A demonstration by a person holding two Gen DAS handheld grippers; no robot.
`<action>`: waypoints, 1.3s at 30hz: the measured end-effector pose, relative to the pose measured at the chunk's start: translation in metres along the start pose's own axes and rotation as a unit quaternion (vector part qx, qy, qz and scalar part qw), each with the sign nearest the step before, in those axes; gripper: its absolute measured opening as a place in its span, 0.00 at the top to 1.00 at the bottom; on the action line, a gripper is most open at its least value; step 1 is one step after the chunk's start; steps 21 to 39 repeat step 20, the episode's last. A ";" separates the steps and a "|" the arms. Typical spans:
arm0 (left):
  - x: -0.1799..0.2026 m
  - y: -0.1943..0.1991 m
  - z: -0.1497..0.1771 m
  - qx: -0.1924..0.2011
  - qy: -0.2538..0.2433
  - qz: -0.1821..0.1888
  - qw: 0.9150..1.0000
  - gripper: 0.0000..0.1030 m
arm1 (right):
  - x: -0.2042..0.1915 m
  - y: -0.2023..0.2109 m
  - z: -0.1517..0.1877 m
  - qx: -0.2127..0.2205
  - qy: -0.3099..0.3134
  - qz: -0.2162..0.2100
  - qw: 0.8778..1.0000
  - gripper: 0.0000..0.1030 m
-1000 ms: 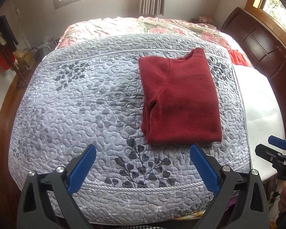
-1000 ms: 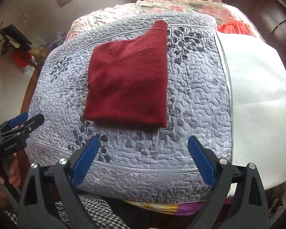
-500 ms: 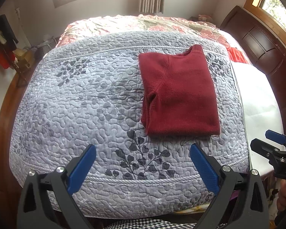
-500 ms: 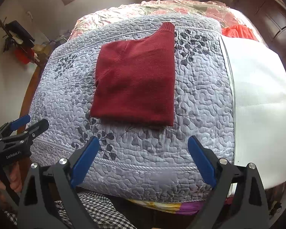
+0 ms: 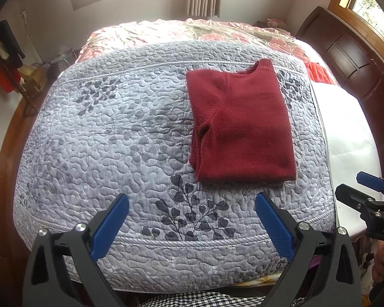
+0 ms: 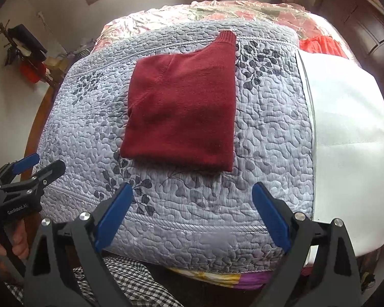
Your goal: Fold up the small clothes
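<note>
A dark red knitted sweater (image 5: 240,125) (image 6: 184,107) lies folded into a rectangle on the grey quilted bedspread (image 5: 115,138) (image 6: 268,133), its ribbed collar at the far end. My left gripper (image 5: 192,204) hangs open over the quilt's near edge, short of the sweater, with nothing between its blue pads. The right gripper (image 6: 192,194) is open too, just in front of the sweater's near hem. Each gripper shows in the other's view: the right one (image 5: 355,186) at the right edge, the left one (image 6: 41,163) at the left edge.
A white sheet (image 6: 345,133) covers the bed to the right of the quilt. A pink floral cover (image 5: 192,30) and an orange cloth (image 6: 320,44) lie at the far end. A dark wooden headboard (image 5: 353,58) stands on the right. Checked fabric (image 6: 130,276) lies below the grippers.
Both grippers have drawn back and up a little from the bed, so the sweater looks slightly farther away. The sweater has not moved. Both stay open.
</note>
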State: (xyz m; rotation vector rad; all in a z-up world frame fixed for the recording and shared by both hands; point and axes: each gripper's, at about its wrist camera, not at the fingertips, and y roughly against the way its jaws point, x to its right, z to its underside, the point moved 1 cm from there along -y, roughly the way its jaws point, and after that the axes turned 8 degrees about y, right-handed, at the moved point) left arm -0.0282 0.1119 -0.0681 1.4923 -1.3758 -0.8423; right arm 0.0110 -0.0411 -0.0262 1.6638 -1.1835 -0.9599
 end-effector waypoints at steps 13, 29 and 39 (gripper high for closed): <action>-0.001 -0.009 -0.003 -0.007 0.001 -0.005 1.000 0.04 | 0.001 -0.009 -0.004 -0.008 0.009 0.018 1.000 0.09; -0.001 -0.008 -0.005 -0.004 0.000 -0.006 1.000 0.04 | 0.003 -0.011 -0.005 -0.012 -0.001 0.013 1.000 0.09; -0.001 -0.008 -0.005 -0.004 0.000 -0.006 1.000 0.04 | 0.003 -0.011 -0.005 -0.012 -0.001 0.013 1.000 0.09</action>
